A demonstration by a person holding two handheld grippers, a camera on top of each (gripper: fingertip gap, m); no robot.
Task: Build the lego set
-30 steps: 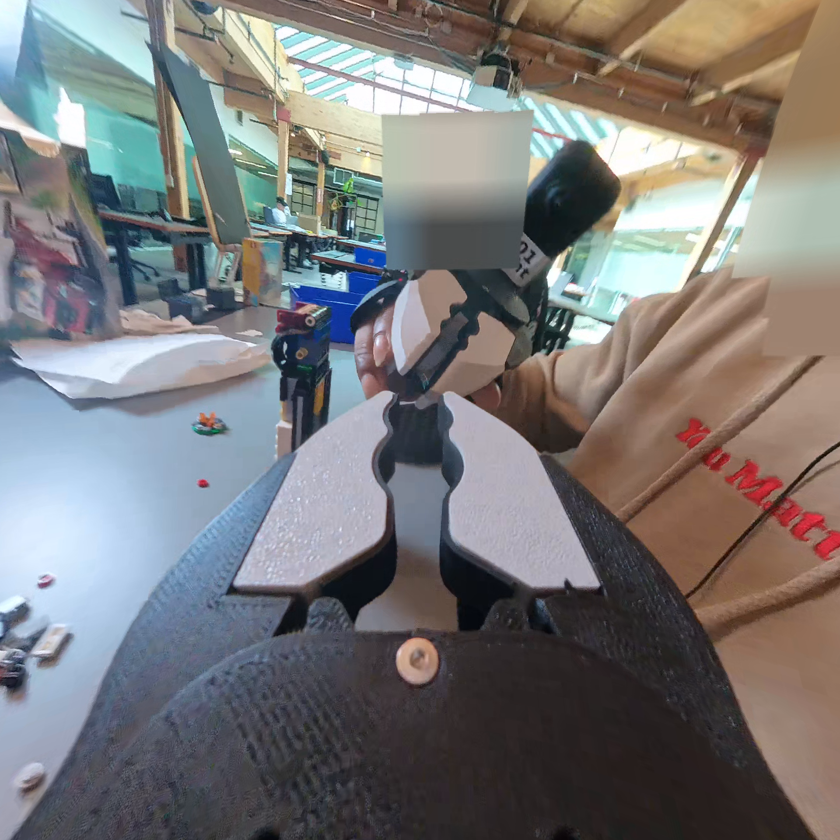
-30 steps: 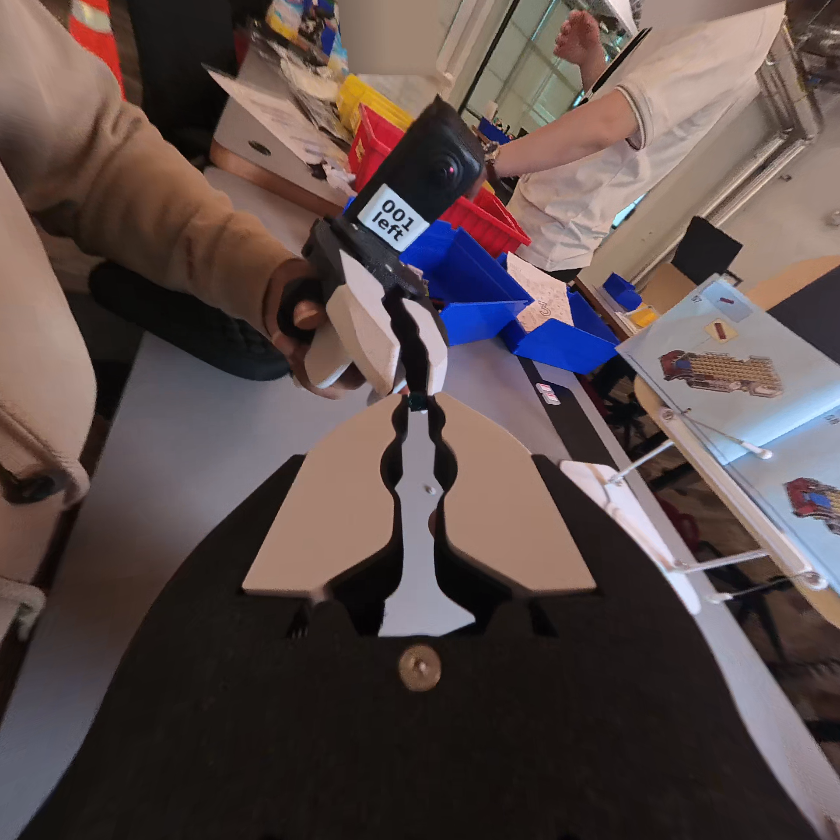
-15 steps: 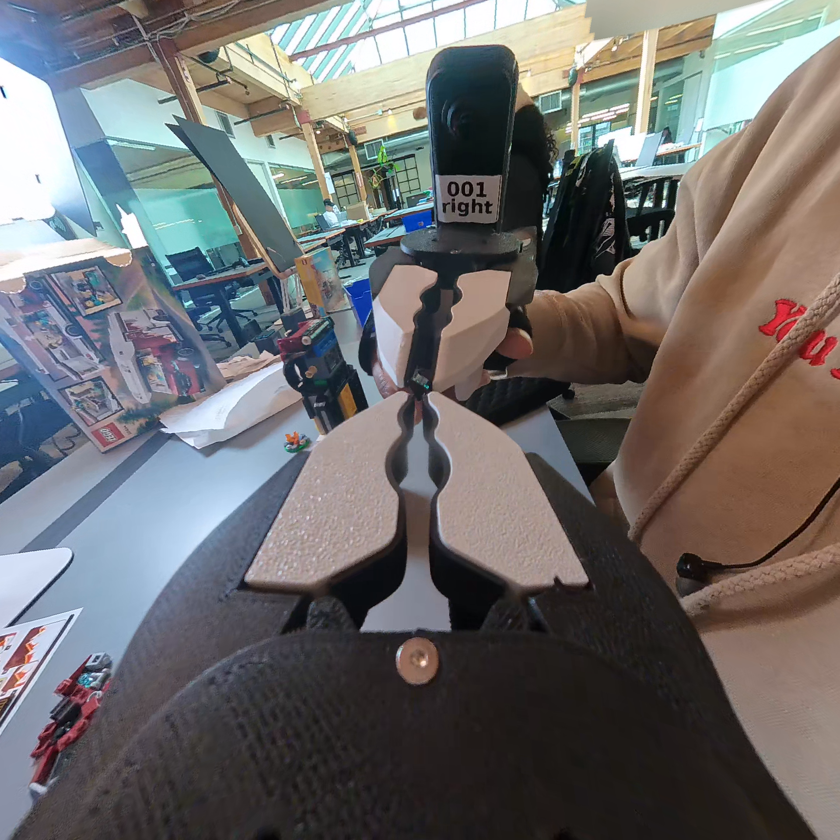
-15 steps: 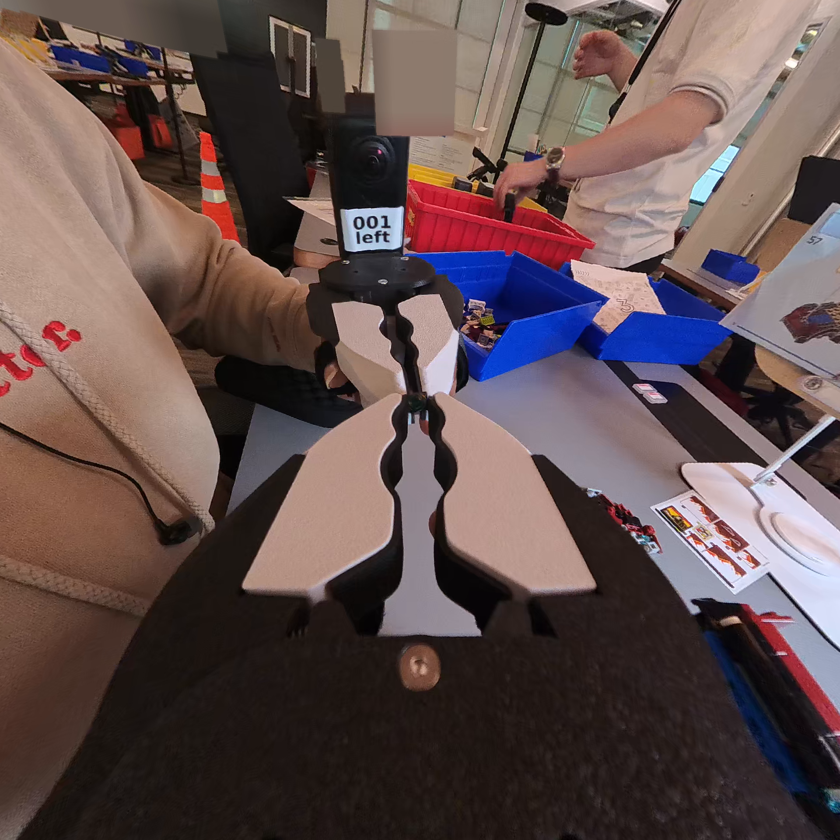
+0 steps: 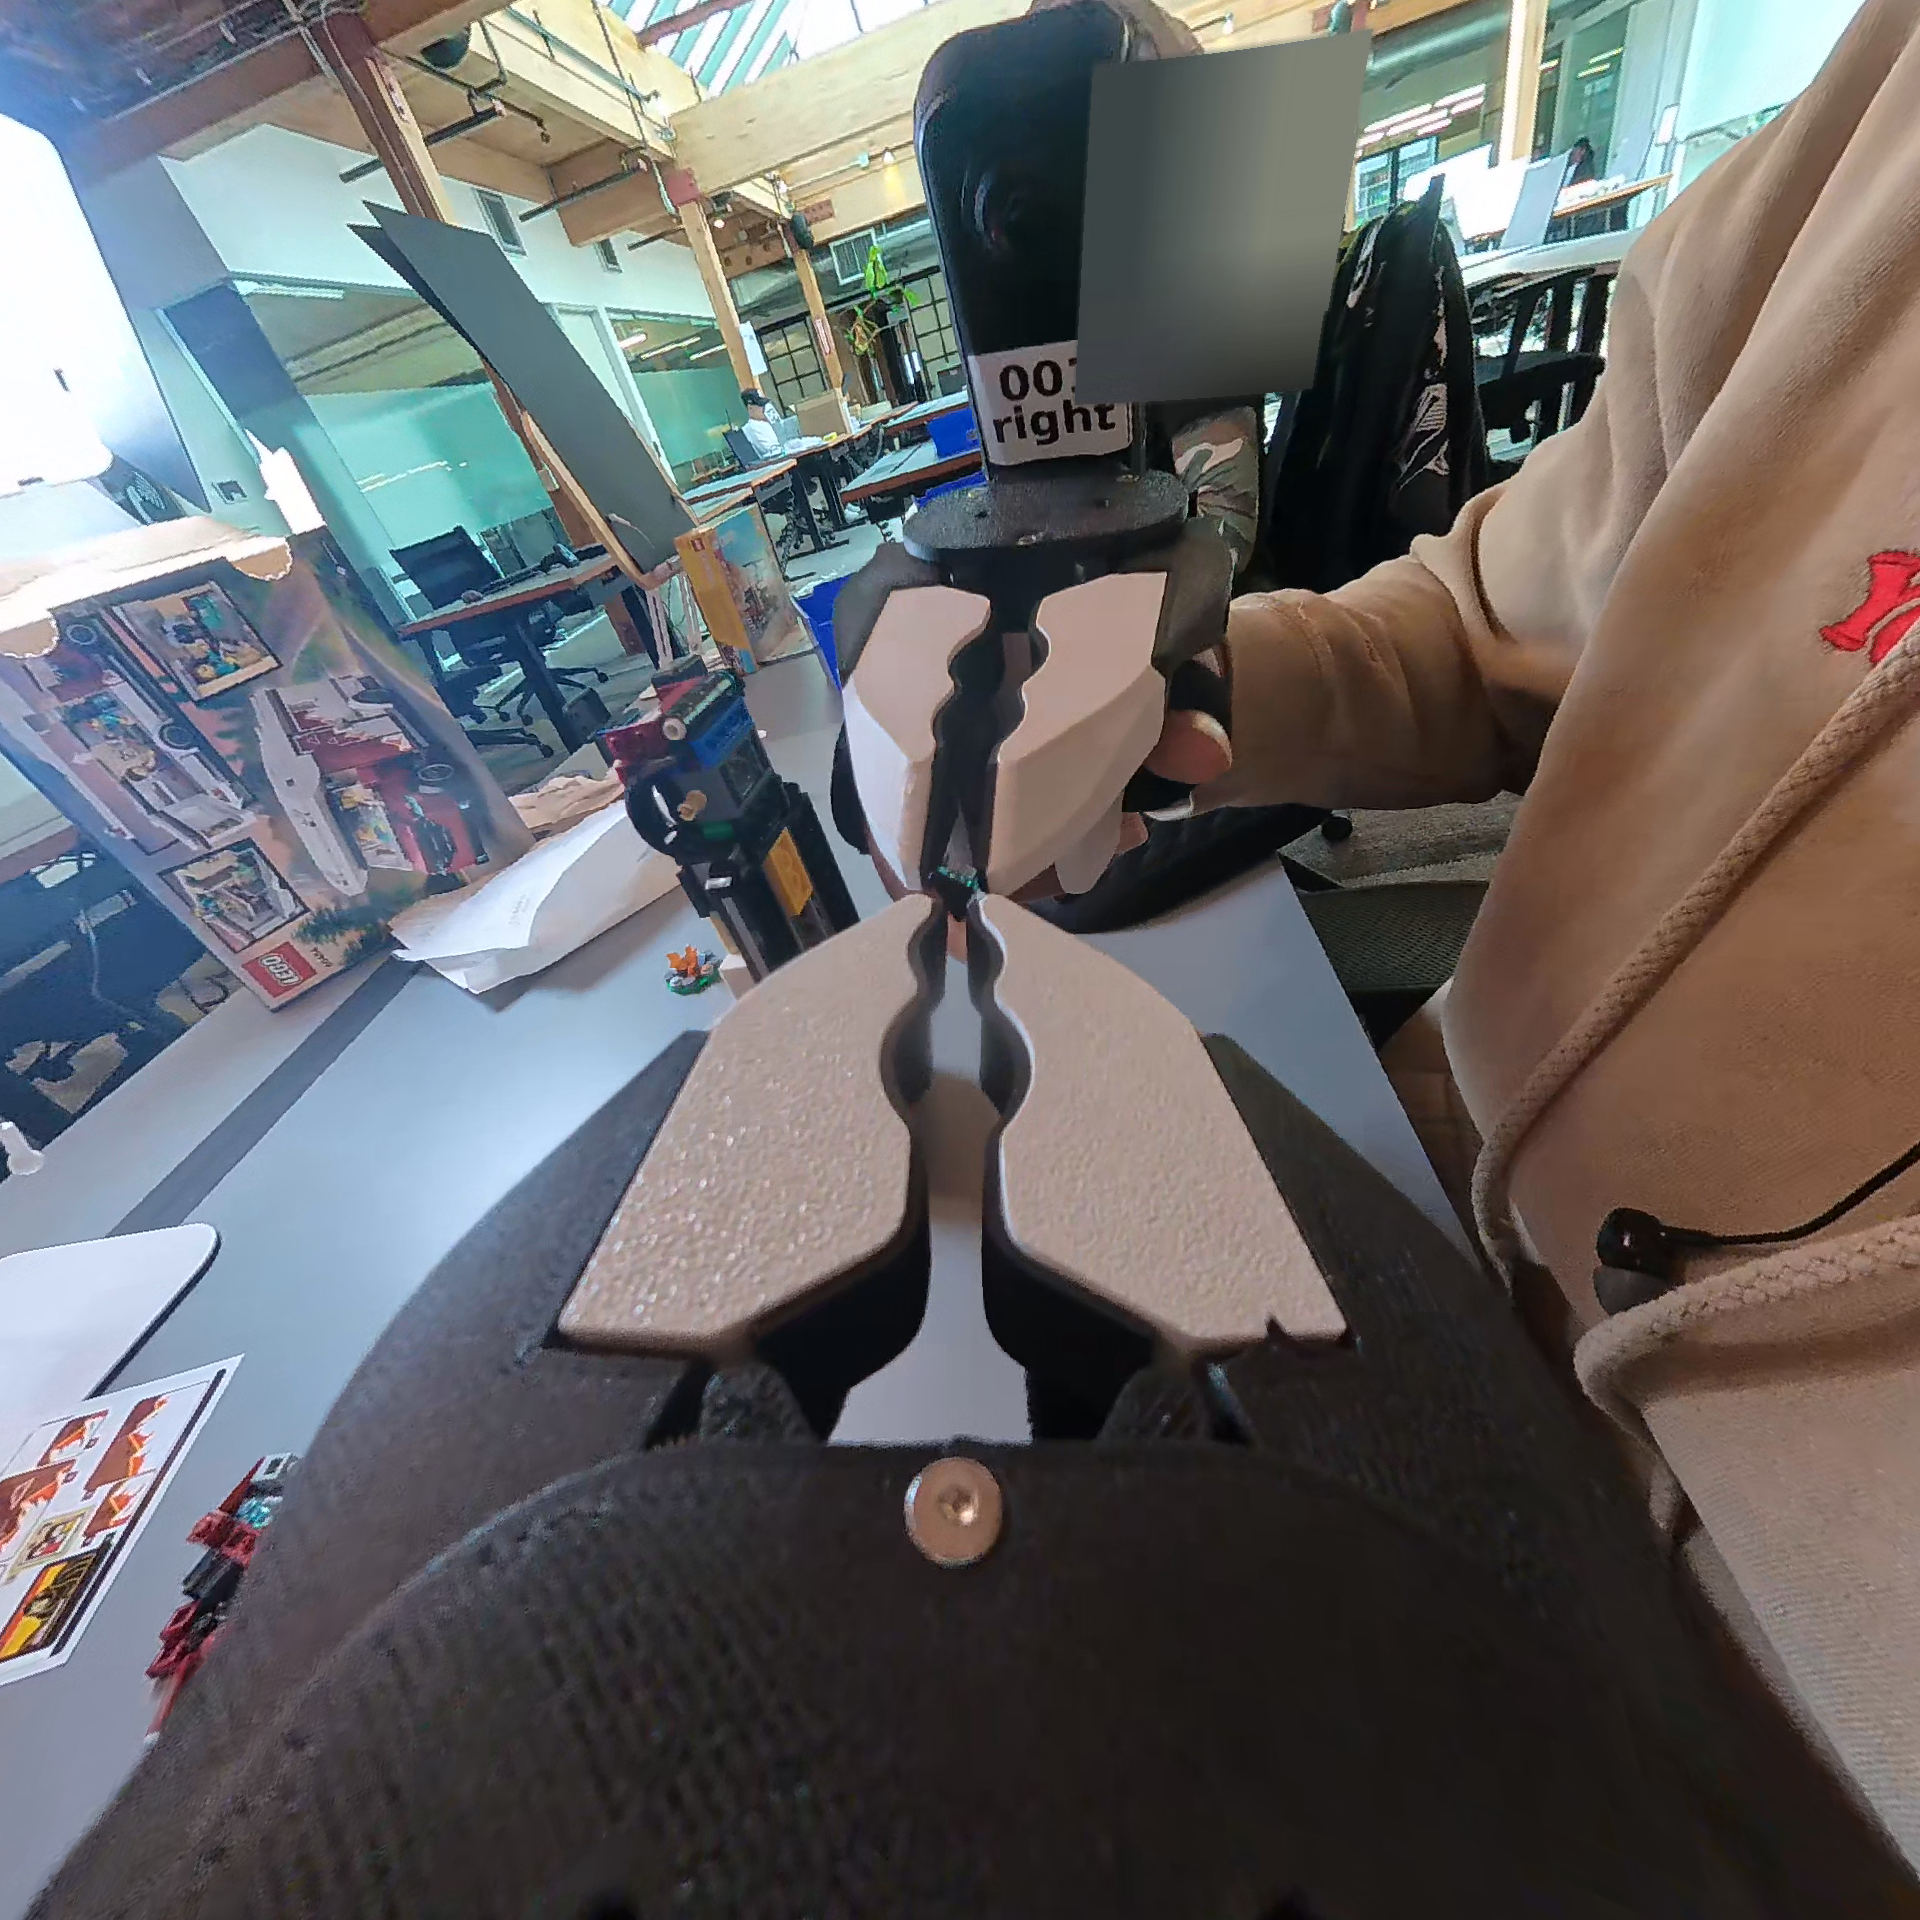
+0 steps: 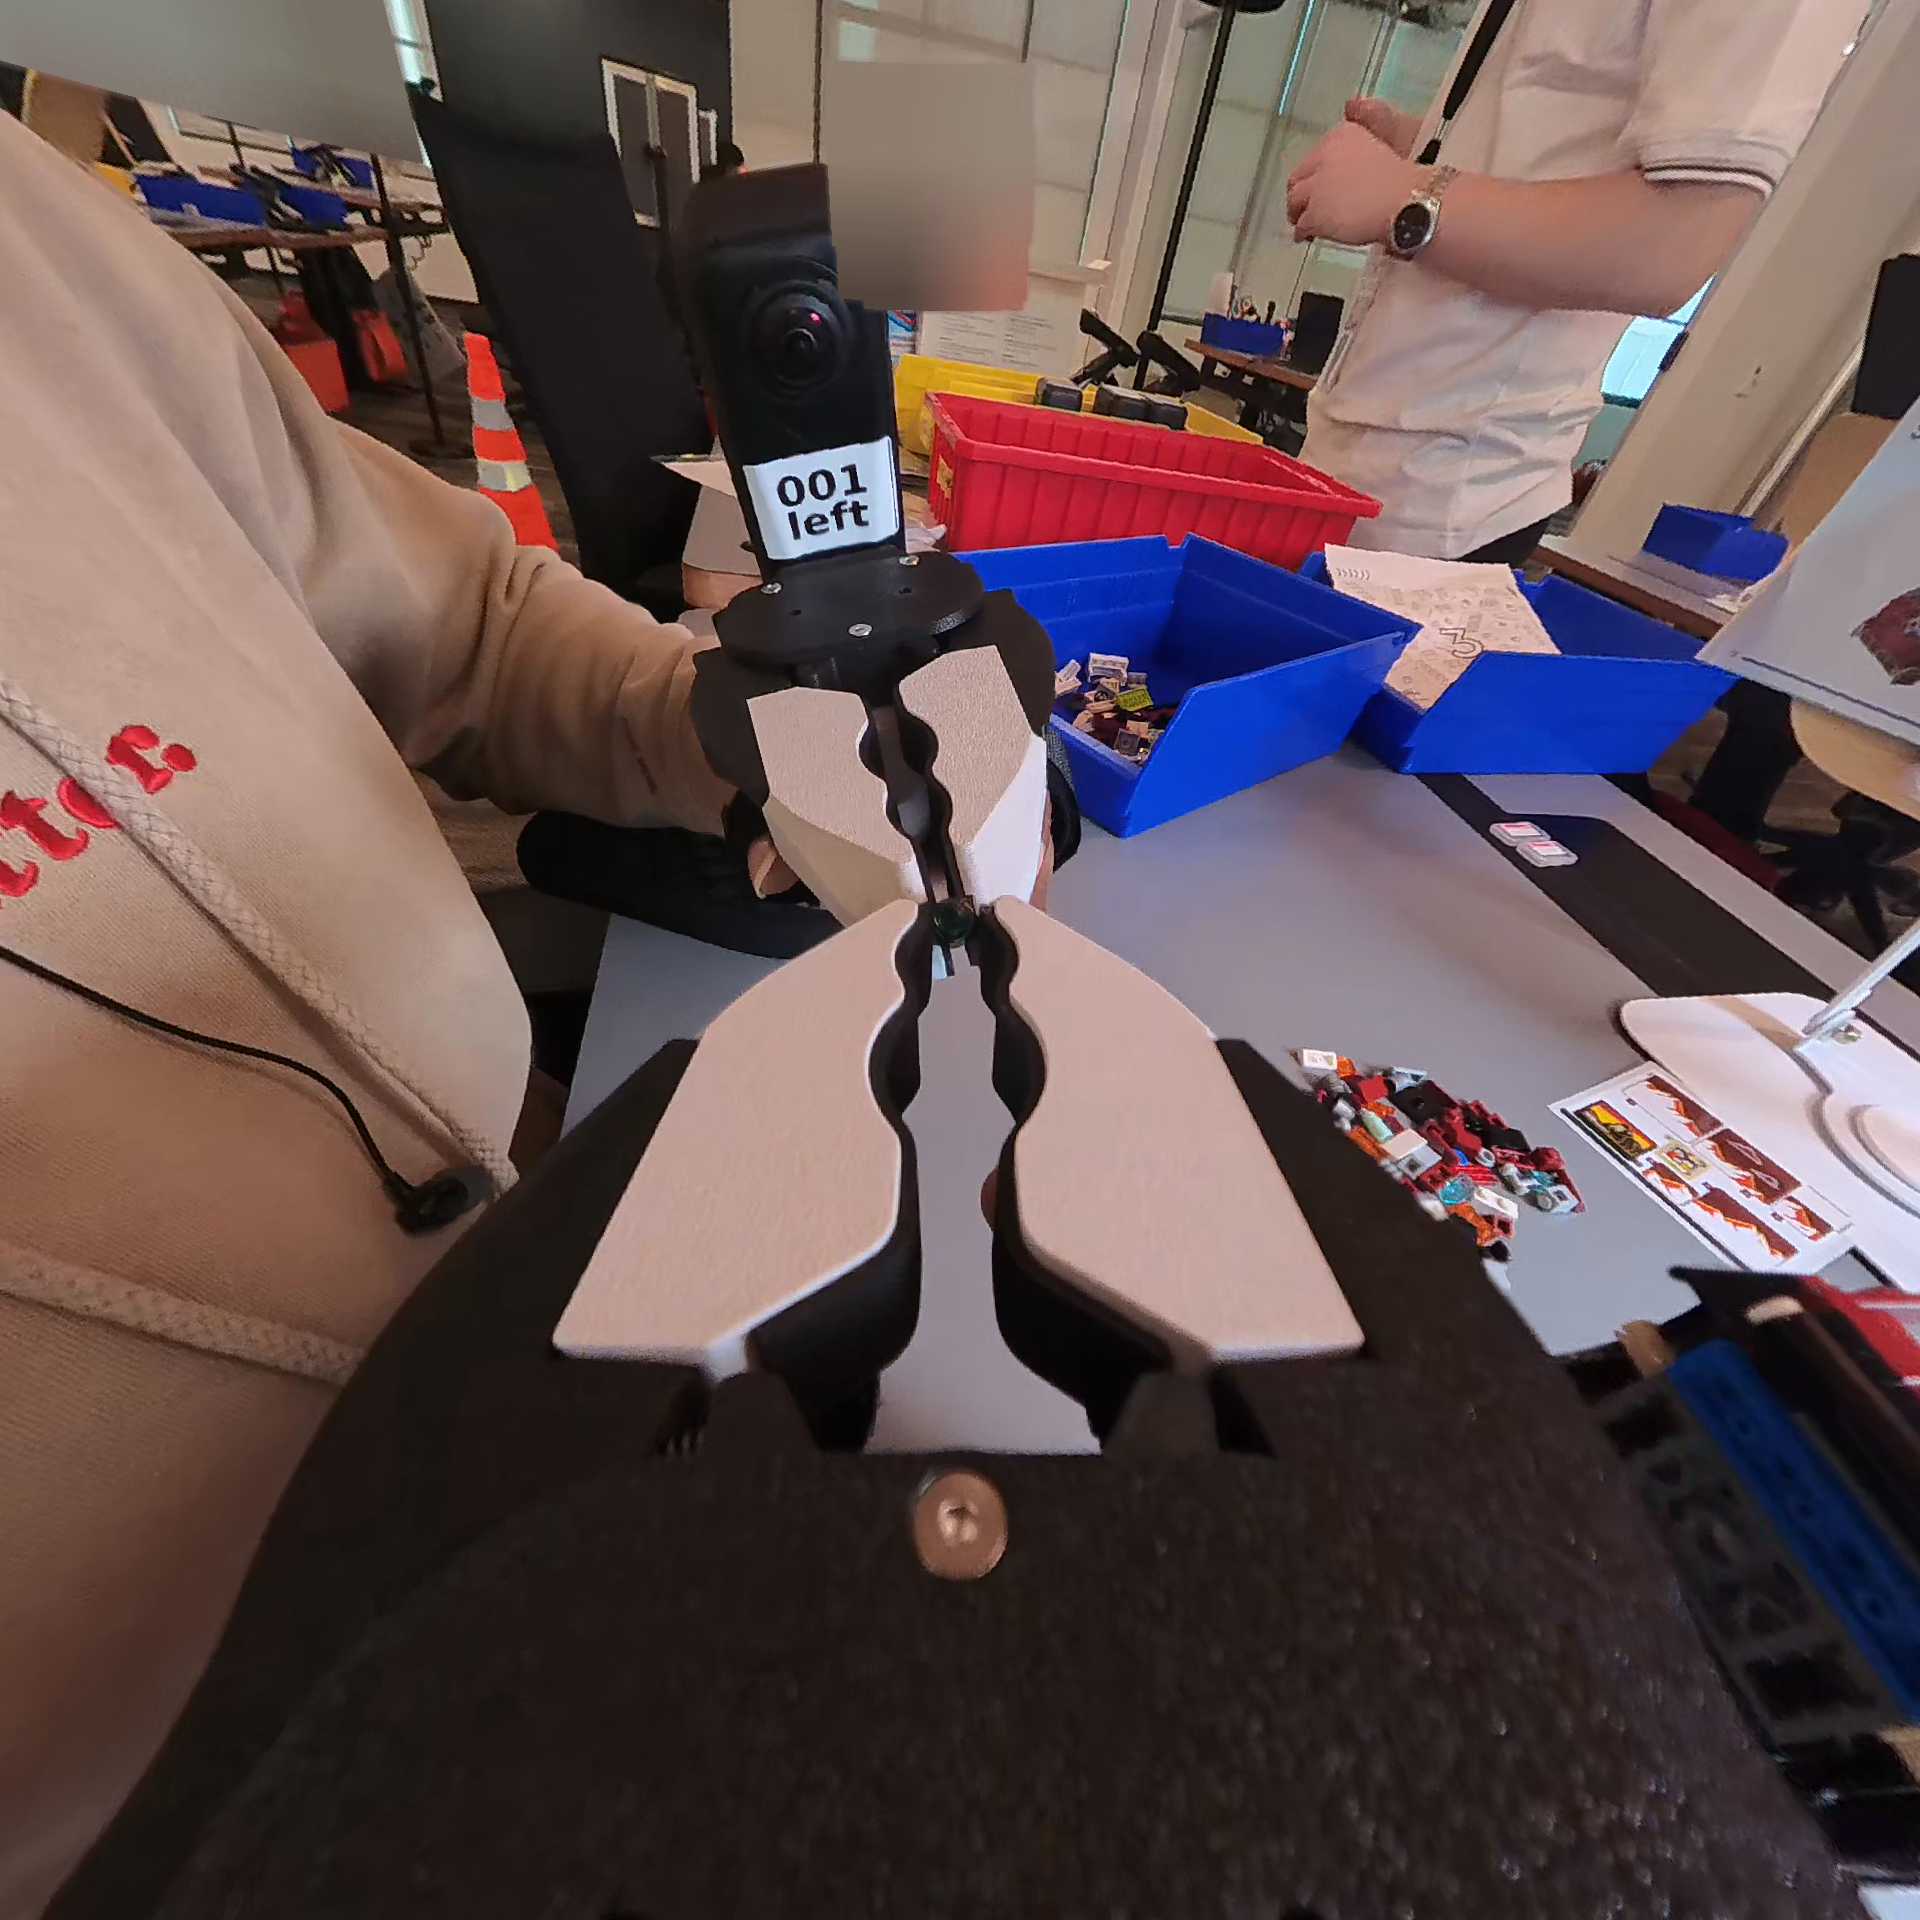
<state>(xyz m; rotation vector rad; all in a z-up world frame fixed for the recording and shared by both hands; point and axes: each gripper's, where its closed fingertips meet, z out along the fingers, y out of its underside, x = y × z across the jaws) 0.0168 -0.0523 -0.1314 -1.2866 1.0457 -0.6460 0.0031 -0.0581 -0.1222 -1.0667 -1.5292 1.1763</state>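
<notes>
The two grippers meet tip to tip in the air above the grey counter [image 6: 1351, 935], each in one of the person's hands, and a tiny dark piece with a green glint [image 6: 951, 922] sits exactly where they meet. The right gripper [image 6: 953, 925] has its fingers [image 6: 790, 1132] drawn nearly together, pinching the small piece at their very tips. Facing it, the left gripper [image 5: 948, 906] has its fingers [image 5: 1132, 1132] pressed almost shut on the same piece [image 5: 958, 883] from the other side (how much of it each side grips is too small to tell). Off to the right gripper's side lies a loose heap of small red, black and orange bricks [image 6: 1444, 1138] beside a sticker sheet [image 6: 1704, 1164], with blue bins [image 6: 1226, 675] and a red bin [image 6: 1132, 478] farther back. Beyond the left gripper a dark brick tower [image 5: 727, 821] stands upright near a printed box [image 5: 208, 769].
</notes>
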